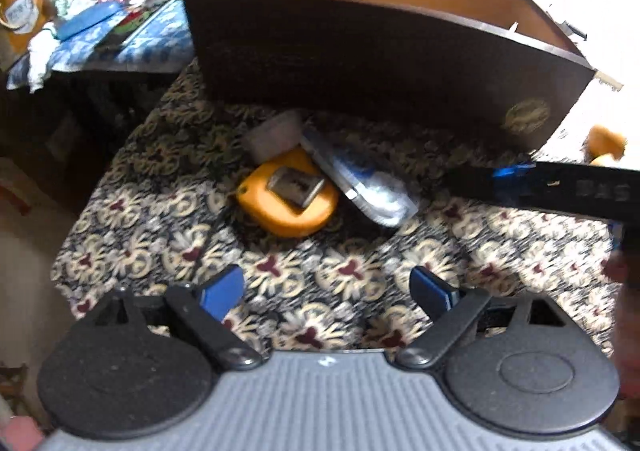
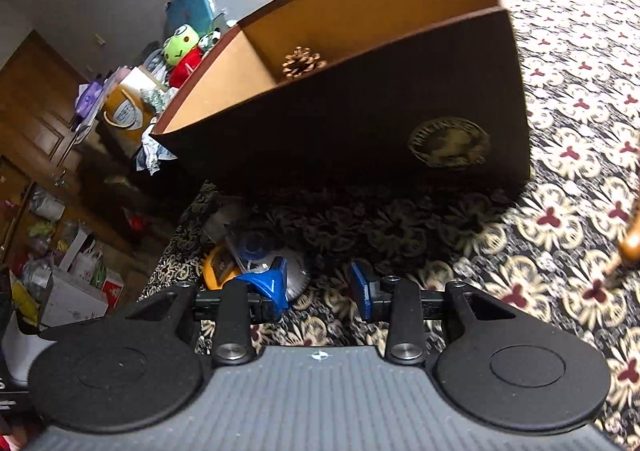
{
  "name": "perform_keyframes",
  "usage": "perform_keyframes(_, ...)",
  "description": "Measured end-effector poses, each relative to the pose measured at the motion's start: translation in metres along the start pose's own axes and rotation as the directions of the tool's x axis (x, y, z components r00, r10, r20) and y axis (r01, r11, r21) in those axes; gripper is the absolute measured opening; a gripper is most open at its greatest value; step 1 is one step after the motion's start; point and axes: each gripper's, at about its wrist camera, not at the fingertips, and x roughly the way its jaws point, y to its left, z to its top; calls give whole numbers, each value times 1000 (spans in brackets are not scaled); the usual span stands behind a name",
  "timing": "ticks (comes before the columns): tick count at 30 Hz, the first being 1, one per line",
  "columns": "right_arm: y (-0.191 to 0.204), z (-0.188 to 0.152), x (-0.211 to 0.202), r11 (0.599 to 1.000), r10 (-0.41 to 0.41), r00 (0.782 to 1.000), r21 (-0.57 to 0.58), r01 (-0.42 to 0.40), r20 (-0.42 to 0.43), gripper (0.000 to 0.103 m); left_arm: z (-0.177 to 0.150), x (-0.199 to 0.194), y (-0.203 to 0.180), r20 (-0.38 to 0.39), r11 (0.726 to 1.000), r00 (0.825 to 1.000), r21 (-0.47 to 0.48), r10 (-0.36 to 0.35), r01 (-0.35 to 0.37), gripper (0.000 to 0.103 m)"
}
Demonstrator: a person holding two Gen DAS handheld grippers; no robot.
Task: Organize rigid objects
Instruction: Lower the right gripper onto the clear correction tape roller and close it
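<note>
Blue-padded fingers (image 1: 224, 291) of the left gripper (image 1: 326, 289) stand wide apart with nothing between them, above a floral-patterned dark cloth (image 1: 160, 251). Ahead of them lie an orange oval plastic case with a metal clip (image 1: 286, 197), a clear plastic packet with blue print (image 1: 360, 179) leaning on its right, and a small translucent tub (image 1: 274, 133) just beyond. Behind these stands a dark brown wooden box with a tan interior (image 1: 380, 63), holding a pine cone (image 2: 302, 63). The right gripper (image 2: 320, 289) also has its fingers apart and empty, the packet showing just past its left finger.
</note>
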Motion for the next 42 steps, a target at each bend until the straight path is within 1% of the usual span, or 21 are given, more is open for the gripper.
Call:
perform_keyframes(2, 1, 4, 3, 1000, 12, 1000, -9, -12, 1, 18, 3, -1, -5, 12, 999, 999, 8, -47, 46, 89)
perform_keyframes(3, 1, 7, 5, 1000, 18, 1000, -13, -18, 2, 18, 4, 0, -7, 15, 997, 997, 13, -71, 71, 79)
perform_keyframes(5, 3, 11, 8, 999, 36, 999, -20, -36, -1, 18, 7, 5, -11, 2, 994, 994, 18, -110, 110, 68)
perform_keyframes(8, 7, 18, 16, 997, 70, 997, -40, -71, -18, 18, 13, 15, -11, -14, 990, 990, 10, -142, 142, 67)
perform_keyframes(11, 11, 23, 28, 992, 107, 993, -58, -110, -52, 18, 17, 18, -13, -7, 985, 985, 7, -174, 174, 65)
perform_keyframes(14, 10, 29, 41, 985, 165, 980, -34, -170, -112, 18, 22, 22, -11, 1, 979, 979, -7, -205, 205, 65)
perform_keyframes(16, 10, 32, 46, 981, 188, 974, -26, -192, -129, 18, 24, 24, -10, 8, 976, 976, -14, -219, 219, 66)
perform_keyframes(20, 11, 36, 56, 979, 195, 969, -24, -200, -150, 18, 28, 32, -8, 6, 975, 975, -21, -222, 222, 67)
perform_keyframes(27, -1, 31, 58, 968, 252, 944, 37, -250, -211, 16, 30, 38, -12, 6, 972, 972, -4, -236, 236, 70)
perform_keyframes(34, -15, 17, 44, 960, 274, 938, 111, -256, -211, 13, 35, 46, -28, 0, 973, 973, 43, -229, 229, 71)
perform_keyframes(37, -22, 13, 33, 960, 272, 939, 128, -249, -209, 12, 35, 48, -35, -3, 969, 970, 51, -242, 242, 67)
perform_keyframes(39, -28, 11, 24, 961, 261, 946, 142, -236, -195, 12, 33, 49, -45, -8, 963, 966, 71, -259, 259, 60)
perform_keyframes(42, -38, 10, 13, 962, 246, 952, 168, -217, -181, 12, 30, 51, -59, -9, 957, 963, 105, -271, 270, 56)
